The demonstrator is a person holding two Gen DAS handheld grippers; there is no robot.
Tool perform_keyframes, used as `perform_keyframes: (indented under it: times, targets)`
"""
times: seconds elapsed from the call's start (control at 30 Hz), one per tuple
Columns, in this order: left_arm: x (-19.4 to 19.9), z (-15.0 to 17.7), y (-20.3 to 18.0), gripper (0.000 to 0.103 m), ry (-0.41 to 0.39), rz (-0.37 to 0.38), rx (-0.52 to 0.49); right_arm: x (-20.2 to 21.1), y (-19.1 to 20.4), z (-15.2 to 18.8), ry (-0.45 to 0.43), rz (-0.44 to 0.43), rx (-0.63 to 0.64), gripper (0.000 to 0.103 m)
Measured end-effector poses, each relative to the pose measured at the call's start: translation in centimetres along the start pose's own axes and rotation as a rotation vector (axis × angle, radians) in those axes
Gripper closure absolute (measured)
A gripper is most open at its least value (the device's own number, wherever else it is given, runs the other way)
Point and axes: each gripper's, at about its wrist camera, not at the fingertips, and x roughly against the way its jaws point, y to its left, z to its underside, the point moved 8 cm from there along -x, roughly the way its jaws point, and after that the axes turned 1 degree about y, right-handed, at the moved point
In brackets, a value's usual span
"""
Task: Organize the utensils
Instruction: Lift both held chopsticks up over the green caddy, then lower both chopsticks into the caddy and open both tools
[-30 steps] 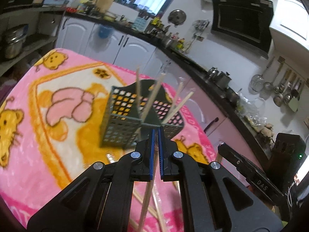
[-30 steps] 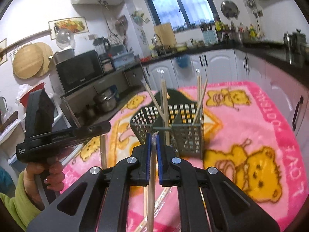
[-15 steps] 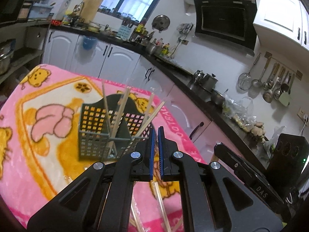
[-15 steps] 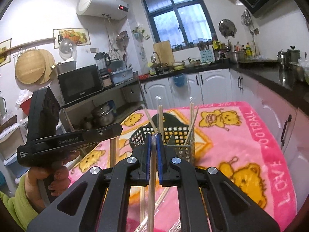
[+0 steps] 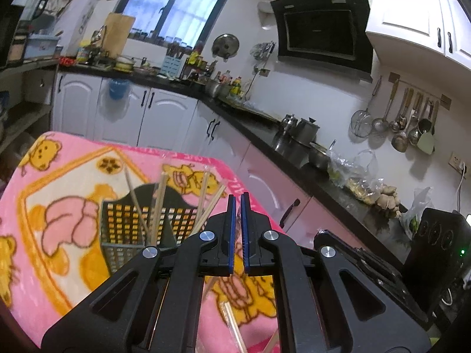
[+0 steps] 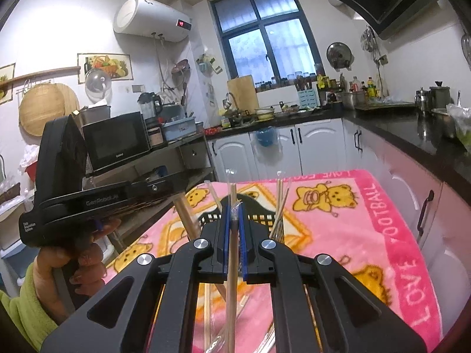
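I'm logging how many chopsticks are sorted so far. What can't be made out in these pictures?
- Right wrist view: the black utensil basket is mostly hidden behind the right tool, so its contents can't be counted.
- Left wrist view: loose chopsticks on the pink blanket are covered by the left tool and cut off by the bottom edge.

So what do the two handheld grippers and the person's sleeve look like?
Both grippers, left gripper and right gripper, are matte black with blue-edged fingers, silver pivot bolts and triangular cutouts. The left gripper's side carries white lettering. The sleeve is lime green.
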Motion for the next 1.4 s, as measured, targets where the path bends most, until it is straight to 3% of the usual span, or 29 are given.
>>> perform_keyframes:
  times: [0.37, 0.9, 1.4]
  targets:
    - [0.1, -4.2, -0.9, 0.102, -0.061, -0.013, -0.055, -0.5, -0.3, -3.2, -0.053, 0.011, 0.015, 0.097]
    - [0.0, -10.1, 2.9, 0.102, -0.147, -0.112, -0.074, -5.5, -0.7, -9.1, -0.143, 0.063, 0.075, 0.097]
    - [-1.1, -10.2, 7.3, 0.102, -0.167, -0.186, -0.060, -10.7, -1.3, -12.2, -0.199, 0.081, 0.108, 0.097]
